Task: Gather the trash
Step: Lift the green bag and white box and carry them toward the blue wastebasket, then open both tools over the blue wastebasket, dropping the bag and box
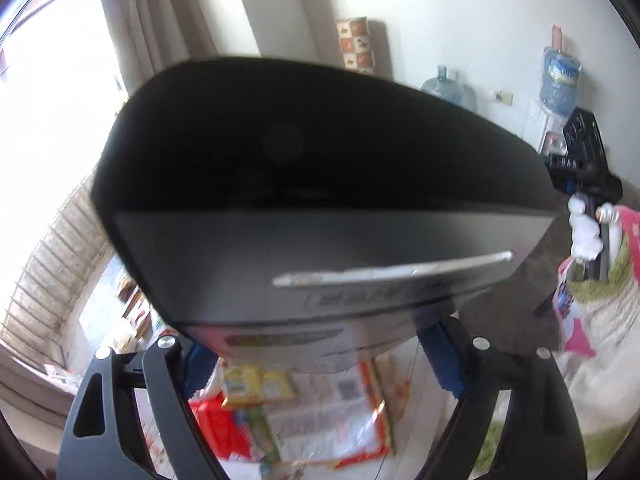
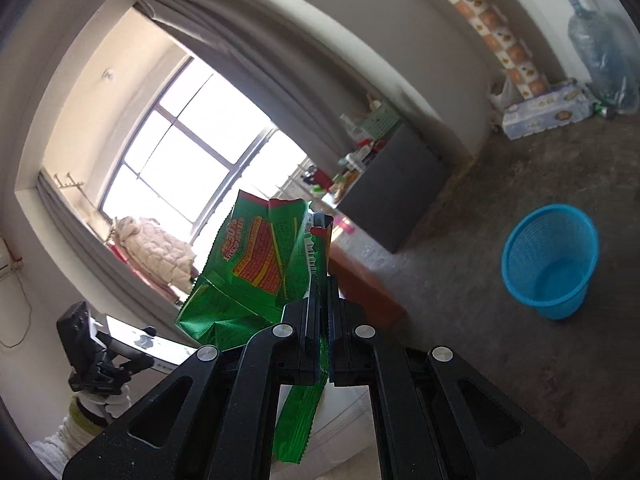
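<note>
In the left wrist view my left gripper (image 1: pixel 316 344) is shut on a large black flat box (image 1: pixel 312 184), which it holds up tilted and which fills most of the view. A red, white and yellow wrapper (image 1: pixel 320 404) lies on the surface below it. In the right wrist view my right gripper (image 2: pixel 322 312) is shut on a green snack bag (image 2: pixel 264 264) and holds it in the air. A blue mesh trash basket (image 2: pixel 550 260) stands on the dark floor to the right. The right gripper also shows at the right edge of the left wrist view (image 1: pixel 588 216).
Water bottles (image 2: pixel 604 52) and a tissue pack (image 2: pixel 548 110) stand by the far wall. A dark cabinet (image 2: pixel 400 184) with clutter on top stands by the window. A wooden table edge (image 2: pixel 360 280) lies ahead. The left gripper shows at lower left (image 2: pixel 96 352).
</note>
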### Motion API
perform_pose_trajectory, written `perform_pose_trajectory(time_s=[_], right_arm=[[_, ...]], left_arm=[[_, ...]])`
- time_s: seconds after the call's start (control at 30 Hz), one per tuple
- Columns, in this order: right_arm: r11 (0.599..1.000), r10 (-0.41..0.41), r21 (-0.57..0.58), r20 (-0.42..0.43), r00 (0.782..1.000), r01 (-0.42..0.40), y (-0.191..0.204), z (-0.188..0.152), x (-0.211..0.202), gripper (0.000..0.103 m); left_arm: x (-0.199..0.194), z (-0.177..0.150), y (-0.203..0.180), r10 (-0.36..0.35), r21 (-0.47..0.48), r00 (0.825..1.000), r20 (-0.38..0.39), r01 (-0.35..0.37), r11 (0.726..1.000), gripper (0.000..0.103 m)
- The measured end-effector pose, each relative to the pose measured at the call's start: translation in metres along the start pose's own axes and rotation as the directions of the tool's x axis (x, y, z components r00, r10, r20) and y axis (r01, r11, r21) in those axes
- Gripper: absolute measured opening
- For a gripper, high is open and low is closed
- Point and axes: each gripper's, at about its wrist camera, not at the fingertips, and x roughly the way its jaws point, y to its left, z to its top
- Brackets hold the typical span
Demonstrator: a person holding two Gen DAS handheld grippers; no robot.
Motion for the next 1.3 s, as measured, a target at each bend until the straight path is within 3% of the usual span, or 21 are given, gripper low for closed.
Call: perform_pose_trajectory(time_s=[0.1, 0.23, 0.3, 0.53, 0.77, 0.9, 0.97, 1.0, 1.1, 1.3], right_arm=[[0.976, -0.217, -0.008, 0.093, 0.972, 0.218, -0.022, 0.007, -0.021, 0.001], [0.888, -0.456, 0.003, 0.149, 0.877, 0.461, -0.050, 0.010, -0.024, 0.001], [0.841, -0.535, 0.008, 0.150, 0.831, 0.540, -0.065, 0.010, -0.017, 0.001], [0.751, -0.660, 0.009, 0.051, 0.749, 0.661, -0.134, 0.024, 0.050, 0.001], [0.671, -0.738, 0.022, -0.079, 0.670, 0.741, -0.207, 0.026, 0.119, 0.002], [0.652, -0.749, 0.035, -0.129, 0.650, 0.757, -0.233, 0.028, 0.148, 0.006], [0.675, -0.721, 0.046, -0.169, 0.672, 0.736, -0.244, 0.028, 0.162, 0.015], [0.676, -0.718, 0.047, -0.185, 0.671, 0.736, -0.249, 0.026, 0.169, 0.019], [0.692, -0.690, 0.074, -0.223, 0.689, 0.718, -0.262, 0.020, 0.181, 0.021], [0.690, -0.668, 0.142, -0.253, 0.700, 0.710, -0.272, 0.015, 0.175, 0.023]], left_arm=[[0.043, 0.051, -0.033, -0.074, 0.009, 0.995, 0.070, 0.074, 0.997, 0.085], [0.131, 0.115, -0.080, -0.197, -0.013, 0.979, 0.046, 0.198, 0.980, 0.085], [0.178, 0.141, -0.110, -0.211, 0.003, 0.977, 0.015, 0.211, 0.977, 0.085], [0.360, 0.190, -0.175, -0.279, -0.097, 0.943, -0.180, 0.265, 0.959, 0.084], [0.501, 0.204, -0.194, -0.270, -0.249, 0.929, -0.255, 0.207, 0.946, 0.084], [0.541, 0.199, -0.193, -0.237, -0.279, 0.937, -0.257, 0.163, 0.946, 0.084], [0.553, 0.199, -0.190, -0.211, -0.277, 0.940, -0.268, 0.135, 0.951, 0.087], [0.556, 0.191, -0.183, -0.203, -0.278, 0.941, -0.270, 0.126, 0.952, 0.088], [0.557, 0.188, -0.176, -0.206, -0.302, 0.942, -0.264, 0.122, 0.945, 0.088], [0.527, 0.172, -0.155, -0.232, -0.322, 0.944, -0.232, 0.151, 0.935, 0.088]])
